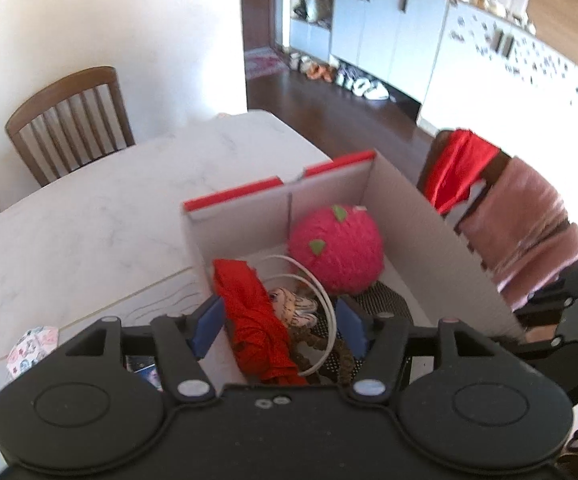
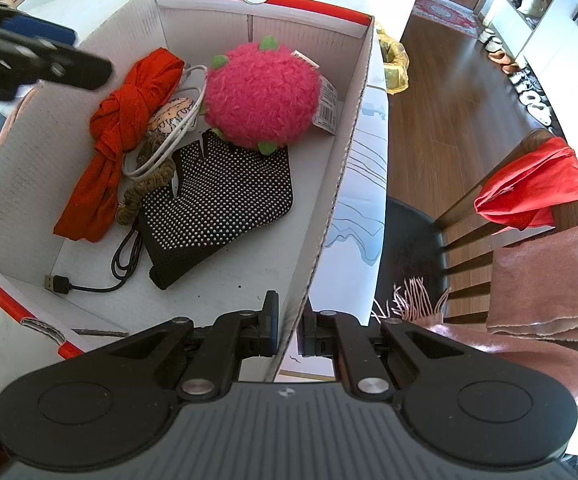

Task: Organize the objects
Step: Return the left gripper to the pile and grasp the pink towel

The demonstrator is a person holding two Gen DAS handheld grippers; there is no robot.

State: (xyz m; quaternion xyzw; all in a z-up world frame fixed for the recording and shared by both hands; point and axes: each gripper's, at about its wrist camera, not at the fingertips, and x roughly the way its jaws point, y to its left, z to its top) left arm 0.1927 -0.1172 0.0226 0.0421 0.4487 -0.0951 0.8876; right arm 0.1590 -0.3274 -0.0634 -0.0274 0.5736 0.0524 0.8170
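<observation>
A white cardboard box (image 2: 21, 168) with a red rim stands on the table. Inside lie a knotted red cloth (image 2: 125, 136), a pink plush ball (image 2: 261, 92), a black dotted glove (image 2: 221, 196), a white cable (image 2: 177, 128), a brown scrunchie (image 2: 145, 188) and a black USB cable (image 2: 59, 284). My left gripper (image 1: 280, 326) hovers open over the box, above the red cloth (image 1: 257, 320), its pads clear of it. It also shows in the right wrist view, as the left gripper (image 2: 69, 52). My right gripper (image 2: 289, 326) is shut on the box's near side wall (image 2: 329, 200).
The box sits near the edge of a white marble table (image 1: 89, 208). A wooden chair (image 1: 69, 120) stands at its far side. Another chair (image 2: 469, 232) beside the box carries a red cloth (image 2: 529, 184) and a pink blanket (image 2: 549, 280). A small patterned item (image 1: 33, 346) lies on the table.
</observation>
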